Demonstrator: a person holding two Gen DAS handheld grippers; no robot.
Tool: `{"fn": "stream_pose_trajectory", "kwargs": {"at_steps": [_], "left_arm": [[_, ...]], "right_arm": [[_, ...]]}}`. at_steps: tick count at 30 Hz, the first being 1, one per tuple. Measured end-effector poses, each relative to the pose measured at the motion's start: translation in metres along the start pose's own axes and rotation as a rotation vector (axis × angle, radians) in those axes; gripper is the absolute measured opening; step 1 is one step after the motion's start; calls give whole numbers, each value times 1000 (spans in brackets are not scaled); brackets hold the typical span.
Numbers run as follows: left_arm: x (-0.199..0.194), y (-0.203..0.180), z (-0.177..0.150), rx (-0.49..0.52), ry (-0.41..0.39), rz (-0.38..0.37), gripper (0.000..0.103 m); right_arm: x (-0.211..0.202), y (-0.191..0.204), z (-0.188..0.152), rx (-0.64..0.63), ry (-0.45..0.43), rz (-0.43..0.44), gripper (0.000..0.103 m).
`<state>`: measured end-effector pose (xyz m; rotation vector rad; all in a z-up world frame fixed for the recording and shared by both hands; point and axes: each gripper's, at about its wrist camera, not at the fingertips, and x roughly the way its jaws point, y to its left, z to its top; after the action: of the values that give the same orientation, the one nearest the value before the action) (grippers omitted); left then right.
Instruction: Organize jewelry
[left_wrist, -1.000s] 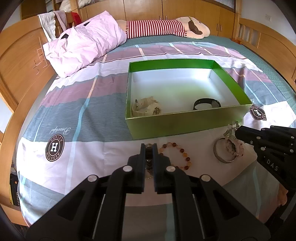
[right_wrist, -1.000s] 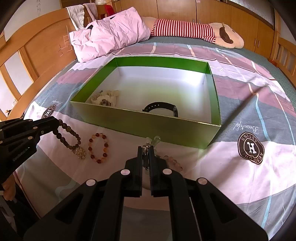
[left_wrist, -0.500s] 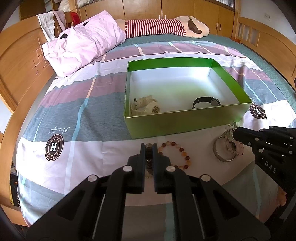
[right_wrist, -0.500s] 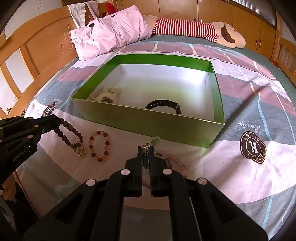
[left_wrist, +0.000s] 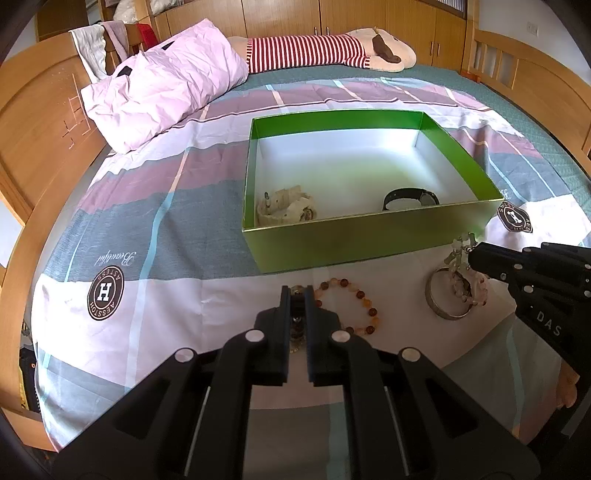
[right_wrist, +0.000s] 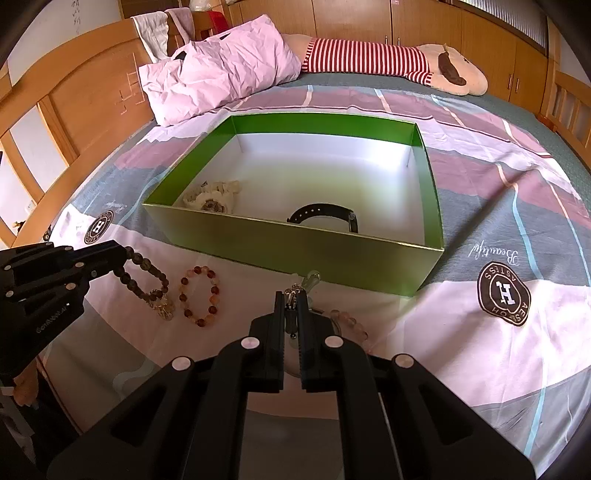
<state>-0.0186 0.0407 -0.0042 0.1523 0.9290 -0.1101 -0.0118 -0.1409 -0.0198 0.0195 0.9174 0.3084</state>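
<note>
Bedspread (left_wrist: 155, 206), striped grey, mauve and white, with round "H" badges; wooden bed frame on both sides.

Left gripper (left_wrist: 296, 291): near edge of the bed, fingers (left_wrist: 284, 306) closed on a dark bead bracelet (right_wrist: 146, 275). In the right wrist view the strand runs from the tips down to a pale charm lying on the spread.

Right gripper (right_wrist: 292, 295): near edge, fingers (right_wrist: 279, 314) closed on the metal clasp of a pink bead bracelet (right_wrist: 349, 323), whose beads trail on the cloth beside the right finger. A small pale charm stands just above the tips.

Amber bracelet (left_wrist: 351, 302): loose ring of orange and brown beads, flat on the spread between the two grippers, touched by neither.

Bangle (left_wrist: 443, 299): silver hoop under the right gripper's tips, the pink beads lying across it.

Box (left_wrist: 351, 240): green, open, white floor, just beyond the jewelry; its near wall stands between both grippers and the interior.

Cream watch (left_wrist: 284, 210): inside, near left corner.

Black watch (left_wrist: 410, 197): inside, against the near wall, right of centre.

Pillow (left_wrist: 162, 92): pink, far left corner of the bed.

Plush toy (left_wrist: 332, 55): red-and-white striped, along the far edge.
</note>
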Motion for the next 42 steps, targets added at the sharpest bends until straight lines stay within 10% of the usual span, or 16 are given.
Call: {"fn": "stream_pose_trajectory", "kwargs": {"at_steps": [16, 21, 25, 30, 34, 37, 42], "left_arm": [[-32, 30, 100, -145, -222, 43, 7], [16, 35, 110, -161, -138, 100, 7], [38, 26, 103, -80, -102, 175, 8], [26, 31, 92, -99, -47, 73, 27], [-3, 39, 76, -90, 7, -73, 31], [-12, 38, 51, -53, 17, -90, 31], [22, 37, 18, -99, 133, -84, 31]], "right_arm": [[-7, -20, 72, 81, -144, -3, 6], [32, -25, 66, 74, -90, -64, 7], [34, -32, 63, 105, -71, -60, 33], [-5, -29, 58, 74, -89, -40, 54], [-31, -34, 31, 12, -32, -30, 55], [-19, -48, 8, 63, 59, -49, 33], [24, -49, -12, 91, 219, -78, 31]]}}
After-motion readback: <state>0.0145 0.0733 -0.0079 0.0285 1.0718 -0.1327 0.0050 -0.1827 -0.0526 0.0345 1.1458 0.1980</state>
